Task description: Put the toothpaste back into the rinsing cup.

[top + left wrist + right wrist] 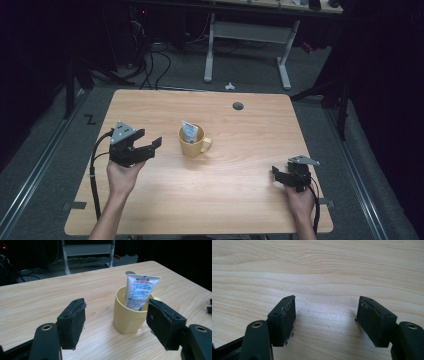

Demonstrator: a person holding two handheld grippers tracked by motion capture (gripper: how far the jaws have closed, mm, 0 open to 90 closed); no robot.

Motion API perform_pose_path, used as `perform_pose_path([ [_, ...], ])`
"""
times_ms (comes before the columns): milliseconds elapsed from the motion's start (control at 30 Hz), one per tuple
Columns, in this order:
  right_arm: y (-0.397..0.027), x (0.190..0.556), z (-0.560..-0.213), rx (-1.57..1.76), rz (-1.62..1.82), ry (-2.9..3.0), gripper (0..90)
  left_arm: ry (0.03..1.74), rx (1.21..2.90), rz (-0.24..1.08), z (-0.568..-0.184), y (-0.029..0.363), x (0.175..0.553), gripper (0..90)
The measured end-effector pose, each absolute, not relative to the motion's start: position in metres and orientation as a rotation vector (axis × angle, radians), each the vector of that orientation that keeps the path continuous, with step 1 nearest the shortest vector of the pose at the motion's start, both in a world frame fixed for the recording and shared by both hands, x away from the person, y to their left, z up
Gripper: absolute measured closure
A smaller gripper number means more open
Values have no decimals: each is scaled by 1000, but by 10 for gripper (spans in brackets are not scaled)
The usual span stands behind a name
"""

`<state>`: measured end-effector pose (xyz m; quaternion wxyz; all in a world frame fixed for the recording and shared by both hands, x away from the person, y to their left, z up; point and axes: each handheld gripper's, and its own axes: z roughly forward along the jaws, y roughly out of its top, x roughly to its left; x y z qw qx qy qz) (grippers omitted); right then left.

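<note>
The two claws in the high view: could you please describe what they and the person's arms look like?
Both are black two-jaw tools. The left claw and the right claw each carry a grey three-cornered plate on top and trail a black cable back along the forearm. In the claw views the jaws end in flat, rectangular black pads, frayed at the edges, on arms with brass-ringed holes. The forearms are bare, no sleeves.

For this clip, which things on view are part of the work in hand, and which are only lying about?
In the work:
- yellow mug, nearest the open left gripper, which points toward it
- white tube standing in the mug

Lying about:
- round grey grommet in the far part of the table
- desk frame and cables on the floor behind
- right gripper, open over bare wood
</note>
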<state>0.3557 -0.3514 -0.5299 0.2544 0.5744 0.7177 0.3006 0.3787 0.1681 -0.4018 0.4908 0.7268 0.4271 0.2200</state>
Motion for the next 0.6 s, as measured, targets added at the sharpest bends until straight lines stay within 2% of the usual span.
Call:
perform_pose_path([
  [600, -351, 356, -530, 1560, 817, 1949, 317, 1060, 1751, 540, -405, 180, 372, 318],
])
